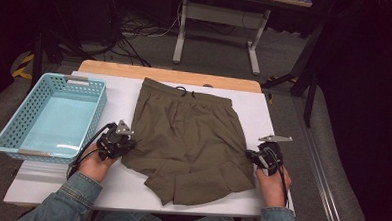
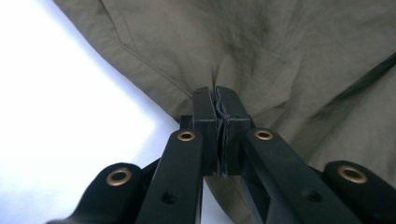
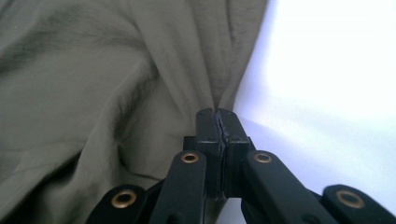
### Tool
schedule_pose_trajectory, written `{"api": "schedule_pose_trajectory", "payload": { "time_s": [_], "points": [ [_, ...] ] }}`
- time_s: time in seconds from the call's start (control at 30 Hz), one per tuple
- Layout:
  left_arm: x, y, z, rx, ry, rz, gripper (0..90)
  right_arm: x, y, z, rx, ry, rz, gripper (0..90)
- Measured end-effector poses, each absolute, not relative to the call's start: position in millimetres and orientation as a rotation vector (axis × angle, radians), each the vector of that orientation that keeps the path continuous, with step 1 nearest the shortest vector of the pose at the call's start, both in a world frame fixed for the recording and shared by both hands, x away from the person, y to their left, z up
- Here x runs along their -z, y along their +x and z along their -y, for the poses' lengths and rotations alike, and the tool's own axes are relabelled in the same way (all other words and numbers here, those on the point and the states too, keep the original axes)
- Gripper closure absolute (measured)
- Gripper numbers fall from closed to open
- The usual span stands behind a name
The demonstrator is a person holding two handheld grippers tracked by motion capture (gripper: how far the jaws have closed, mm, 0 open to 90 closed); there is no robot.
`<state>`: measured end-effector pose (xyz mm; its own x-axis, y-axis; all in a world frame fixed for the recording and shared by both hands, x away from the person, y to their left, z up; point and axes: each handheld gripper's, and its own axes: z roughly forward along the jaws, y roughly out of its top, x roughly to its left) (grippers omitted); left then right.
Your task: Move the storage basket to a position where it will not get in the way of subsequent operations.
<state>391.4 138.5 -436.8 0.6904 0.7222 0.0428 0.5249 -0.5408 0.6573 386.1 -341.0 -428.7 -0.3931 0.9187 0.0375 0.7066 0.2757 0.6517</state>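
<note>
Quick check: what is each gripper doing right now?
Left gripper: shut on the olive shorts at their left edge.
Right gripper: shut on the shorts' right edge.

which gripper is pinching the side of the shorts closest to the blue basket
The left gripper. It is shut on the olive shorts at the edge facing the blue basket; the right gripper pinches the opposite edge.
</note>
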Motion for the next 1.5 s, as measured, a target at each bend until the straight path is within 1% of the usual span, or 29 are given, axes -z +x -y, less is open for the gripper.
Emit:
{"api": "schedule_pose_trajectory", "payload": {
  "time_s": [0.13,0.3,0.43,0.53,0.63,0.73,0.8,0.9,0.93,0.97,1.03,1.13,1.17,1.27,1.37,1.5],
  "points": [
    [430.5,380.6,-142.5,-0.449,2.261,-0.941,88.0,423.6,374.5,350.2,-0.834,1.499,-2.187,89.5],
    [430.8,373.4,-147.6,-0.451,2.255,-0.948,88.0,420.1,362.8,357.8,-0.768,1.517,-2.169,89.5],
    [428.7,370.7,-153.3,-0.436,2.239,-0.973,87.9,421.2,356.1,365.1,-0.741,1.552,-2.166,89.5],
    [425.7,362.2,-155.7,-0.45,2.247,-0.989,87.9,420.8,351.2,369.5,-0.737,1.573,-2.164,89.4],
    [422.5,354.4,-160.5,-0.444,2.233,-1.041,87.9,419.4,345.9,374.4,-0.761,1.587,-2.158,89.0],
    [424.3,354.6,-164.0,-0.445,2.228,-1.068,87.9,418.9,344.4,374.6,-0.792,1.564,-2.162,87.6],
    [424.8,355.6,-164.1,-0.438,2.215,-1.07,87.6,418.1,344.6,372.6,-0.809,1.534,-2.161,81.3],
    [422.0,357.6,-163.9,-0.465,2.172,-1.046,85.5,413.9,346.6,367.7,-0.859,1.493,-2.143,63.1],
    [421.3,358.8,-164.2,-0.465,2.155,-1.034,83.5,412.6,347.6,365.9,-0.877,1.487,-2.14,56.9],
    [420.1,360.6,-164.5,-0.458,2.131,-1.023,79.4,411.9,348.5,364.7,-0.89,1.475,-2.134,52.1],
    [418.0,366.2,-164.0,-0.441,2.092,-1.019,63.0,410.3,351.1,361.8,-0.939,1.456,-2.133,43.0],
    [416.0,376.0,-161.6,-0.414,2.066,-1.006,48.4,409.3,354.0,360.6,-0.998,1.441,-2.133,33.7],
    [415.3,378.4,-160.5,-0.409,2.058,-1.006,41.1,408.8,355.1,360.8,-1.029,1.445,-2.123,30.0],
    [410.7,390.3,-155.4,-0.396,2.049,-0.977,27.9,407.7,357.5,359.9,-1.035,1.44,-2.092,23.5],
    [406.9,399.7,-150.8,-0.387,2.035,-0.964,21.3,406.1,361.6,357.6,-1.024,1.432,-2.063,17.3],
    [402.7,414.9,-147.4,-0.366,2.012,-0.947,16.7,404.5,372.5,358.0,-1.074,1.442,-2.043,7.4]
  ]
}}
